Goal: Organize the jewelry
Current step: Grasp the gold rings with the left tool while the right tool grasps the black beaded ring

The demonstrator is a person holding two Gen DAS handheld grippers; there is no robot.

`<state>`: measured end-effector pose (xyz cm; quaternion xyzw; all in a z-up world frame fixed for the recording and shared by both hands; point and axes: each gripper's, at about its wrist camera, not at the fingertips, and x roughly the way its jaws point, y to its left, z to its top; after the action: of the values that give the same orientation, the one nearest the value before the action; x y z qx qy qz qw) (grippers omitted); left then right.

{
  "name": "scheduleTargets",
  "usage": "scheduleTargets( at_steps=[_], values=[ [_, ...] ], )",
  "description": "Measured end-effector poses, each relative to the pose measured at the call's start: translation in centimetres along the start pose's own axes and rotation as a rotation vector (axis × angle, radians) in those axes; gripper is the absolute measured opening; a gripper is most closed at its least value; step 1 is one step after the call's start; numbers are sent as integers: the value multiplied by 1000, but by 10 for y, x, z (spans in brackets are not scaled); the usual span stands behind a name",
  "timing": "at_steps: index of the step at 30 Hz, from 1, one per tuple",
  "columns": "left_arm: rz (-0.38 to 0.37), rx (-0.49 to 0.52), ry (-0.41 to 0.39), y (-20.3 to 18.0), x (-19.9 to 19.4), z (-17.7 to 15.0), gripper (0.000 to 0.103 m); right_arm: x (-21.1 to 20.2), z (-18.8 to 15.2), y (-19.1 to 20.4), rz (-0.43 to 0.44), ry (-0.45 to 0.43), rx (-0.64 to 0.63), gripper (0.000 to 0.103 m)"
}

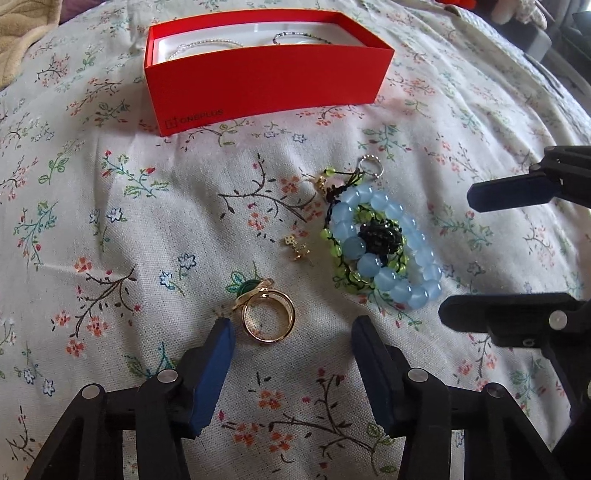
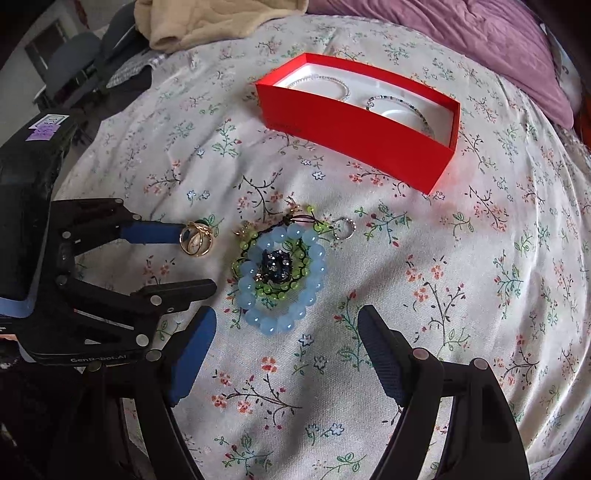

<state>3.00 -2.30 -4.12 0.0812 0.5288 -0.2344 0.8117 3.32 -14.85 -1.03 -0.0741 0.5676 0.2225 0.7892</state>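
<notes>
A gold ring with a green stone lies on the floral sheet between the fingers of my left gripper, close to the left pad; the jaws stand apart and do not clamp it. In the right wrist view the ring sits at the tip of the left gripper's upper finger. A blue bead bracelet rings a green one and a black beaded piece. My right gripper hovers open just short of that pile. An open red box behind holds two thin bracelets.
A small silver ring lies beyond the bracelet pile, and a tiny gold earring lies left of it. A purple quilt and a beige blanket lie at the bed's far edge. Dark chairs stand off to one side.
</notes>
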Motion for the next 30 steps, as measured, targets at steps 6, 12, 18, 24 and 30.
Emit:
scheduleTargets(
  at_steps=[6, 12, 18, 24, 30],
  values=[
    [4, -6, -6, 4, 0, 0, 48, 2, 0, 7, 20, 2, -20, 81],
    [12, -14, -13, 9, -1, 0, 37, 7, 2, 11, 14, -5, -24, 71],
    [19, -26, -16, 12, -1, 1, 22, 5, 8, 8, 40, -25, 3, 44],
    [27, -30, -12, 11, -1, 0, 21, 6, 14, -1, 39, -31, 50, 32],
    [32, -24, -13, 10, -1, 0, 21, 14, 17, -2, 32, -17, 61, 32]
  ],
)
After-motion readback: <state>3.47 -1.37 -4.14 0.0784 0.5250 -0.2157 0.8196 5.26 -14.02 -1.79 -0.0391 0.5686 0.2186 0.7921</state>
